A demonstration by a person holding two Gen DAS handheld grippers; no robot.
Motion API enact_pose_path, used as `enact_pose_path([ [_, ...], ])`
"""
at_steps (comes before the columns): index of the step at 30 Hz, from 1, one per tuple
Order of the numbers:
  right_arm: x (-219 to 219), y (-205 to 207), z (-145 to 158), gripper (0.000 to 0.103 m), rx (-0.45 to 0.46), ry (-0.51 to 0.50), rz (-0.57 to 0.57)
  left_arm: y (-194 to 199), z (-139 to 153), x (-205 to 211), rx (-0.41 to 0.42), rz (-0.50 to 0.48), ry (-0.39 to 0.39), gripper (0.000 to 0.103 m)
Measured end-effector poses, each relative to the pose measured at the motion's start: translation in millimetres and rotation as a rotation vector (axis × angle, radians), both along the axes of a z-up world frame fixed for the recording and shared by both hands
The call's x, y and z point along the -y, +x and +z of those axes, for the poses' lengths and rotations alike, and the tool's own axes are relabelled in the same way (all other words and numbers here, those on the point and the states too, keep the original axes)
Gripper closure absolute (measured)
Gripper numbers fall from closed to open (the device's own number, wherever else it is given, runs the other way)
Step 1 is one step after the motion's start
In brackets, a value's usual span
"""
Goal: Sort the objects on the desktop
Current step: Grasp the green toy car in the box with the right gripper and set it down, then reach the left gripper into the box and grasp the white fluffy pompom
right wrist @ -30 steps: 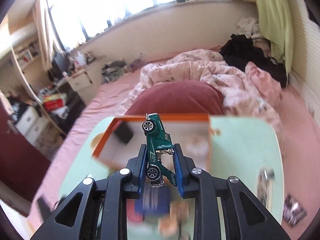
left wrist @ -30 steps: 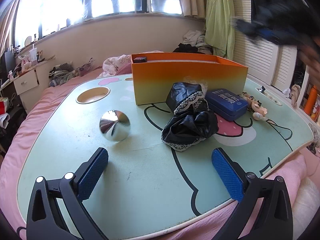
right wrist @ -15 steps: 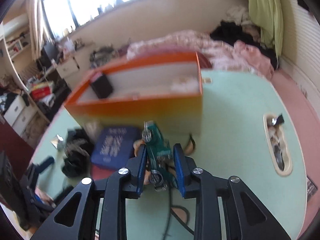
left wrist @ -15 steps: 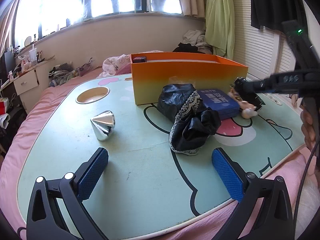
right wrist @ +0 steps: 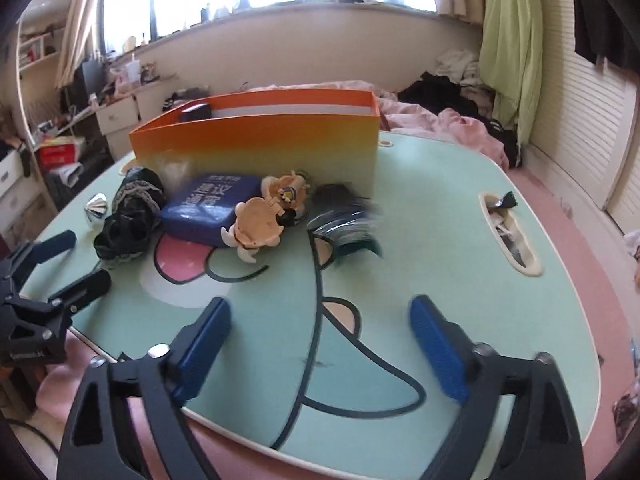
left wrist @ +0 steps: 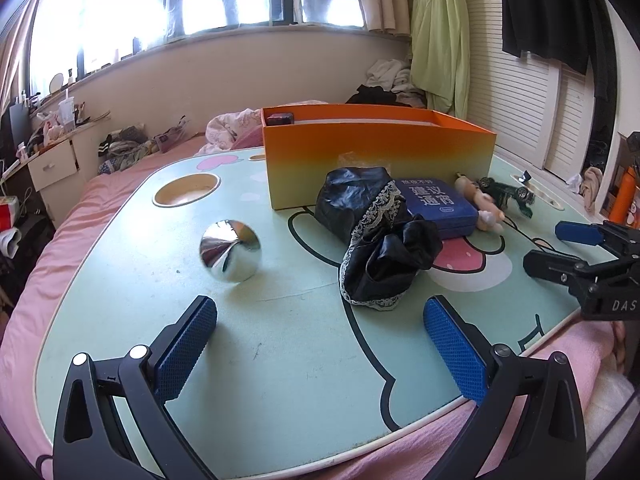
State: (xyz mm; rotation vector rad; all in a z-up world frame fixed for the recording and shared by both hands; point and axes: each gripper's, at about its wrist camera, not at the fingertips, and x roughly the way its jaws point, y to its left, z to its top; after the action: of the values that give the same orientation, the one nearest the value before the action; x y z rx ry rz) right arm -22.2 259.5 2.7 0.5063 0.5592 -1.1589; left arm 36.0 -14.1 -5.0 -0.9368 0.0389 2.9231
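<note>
My left gripper point(left wrist: 316, 308) stands open over the near part of the mint cartoon table point(left wrist: 280, 360), nothing between its blue pads. Ahead lie a silver cone point(left wrist: 230, 250), a black lace cloth point(left wrist: 376, 236), a blue case point(left wrist: 436, 204) and a small doll point(left wrist: 480, 204), in front of the orange box point(left wrist: 376, 152). My right gripper point(right wrist: 320, 304) is low over the table's front edge; its jaws are opening and hold nothing. The green toy car point(right wrist: 344, 220) lies blurred on the table beside the doll point(right wrist: 264, 216), free of the fingers.
A small black item point(left wrist: 280, 119) sits in the box's far left corner. The table has a round cup recess point(left wrist: 186, 194) at the left and a long slot point(right wrist: 510, 236) at the right. Pink bedding surrounds the table. The left gripper point(right wrist: 80, 262) shows at the right view's left edge.
The right gripper came down from above the box to the table's front edge, spread its jaws and let go of the green car, which now lies by the doll. The silver cone rocked.
</note>
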Motion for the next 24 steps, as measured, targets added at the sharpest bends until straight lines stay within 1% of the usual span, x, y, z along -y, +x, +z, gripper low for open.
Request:
enact_pose_path([
  [1, -1.2, 0.4, 0.6, 0.0, -0.001, 0.001, 0.004, 0.5, -0.2, 0.6, 0.0, 0.0, 0.001, 0.0],
  [5, -5.3, -0.8, 2.0, 0.0, 0.002, 0.0, 0.004, 3.4, 0.2, -0.1, 0.002, -0.01, 0.001, 0.0],
  [9, -8.1, -2.7, 4.0, 0.0, 0.003, 0.0, -0.002, 3.9, 3.8, -2.3, 0.022, -0.042, 0.015, 0.001],
  [10, -7.5, -4.0, 3.3, 0.0, 0.004, -0.001, -0.006, 6.9, 10.1, -1.9, 0.005, -0.043, 0.041, 0.004],
  [11, -8.6, -5.3, 3.2, 0.0, 0.007, -0.003, -0.014, 11.8, 21.2, -2.1, -0.037, -0.039, 0.069, 0.009],
  [12, -9.1, -6.3, 2.5, 0.0, 0.01, -0.006, -0.026, 15.2, 31.3, -2.5, -0.068, -0.036, 0.086, 0.02],
  [13, -6.4, -6.7, 0.4, 0.0, 0.013, -0.006, -0.036, 17.1, 45.7, -4.4, -0.099, -0.041, 0.11, 0.025],
  [14, -5.8, -8.7, 0.1, 0.0, 0.016, -0.007, -0.047, 16.4, 64.4, -8.5, -0.127, -0.067, 0.141, 0.026],
  [16, -3.5, -13.2, -0.7, 0.0, 0.032, -0.005, -0.057, 6.5, 91.4, -17.8, -0.137, -0.132, 0.183, 0.027],
  [17, -2.0, -15.8, -1.4, 0.0, 0.039, -0.004, -0.06, -6.7, 107.8, -27.2, -0.123, -0.185, 0.202, 0.03],
  [18, -1.3, -16.1, -1.8, 0.0, 0.04, -0.003, -0.062, -19.2, 117.3, -34.9, -0.107, -0.217, 0.209, 0.036],
  [19, -0.6, -15.6, -2.0, 0.0, 0.036, -0.002, -0.064, -37.9, 126.0, -45.0, -0.071, -0.242, 0.208, 0.046],
  [20, -0.5, -14.0, -2.5, 0.0, 0.028, -0.002, -0.066, -60.3, 131.8, -55.1, -0.023, -0.254, 0.206, 0.051],
  [21, 0.2, -12.5, -2.6, 0.0, 0.019, -0.002, -0.066, -88.5, 134.2, -66.6, 0.048, -0.261, 0.205, 0.056],
  [23, 1.0, -11.2, -3.2, 0.0, 0.015, -0.003, -0.057, -151.3, 124.7, -88.4, 0.224, -0.258, 0.213, 0.056],
  [24, 1.3, -11.5, -3.5, 0.0, 0.016, -0.003, -0.055, -174.5, 116.4, -95.0, 0.295, -0.241, 0.217, 0.056],
])
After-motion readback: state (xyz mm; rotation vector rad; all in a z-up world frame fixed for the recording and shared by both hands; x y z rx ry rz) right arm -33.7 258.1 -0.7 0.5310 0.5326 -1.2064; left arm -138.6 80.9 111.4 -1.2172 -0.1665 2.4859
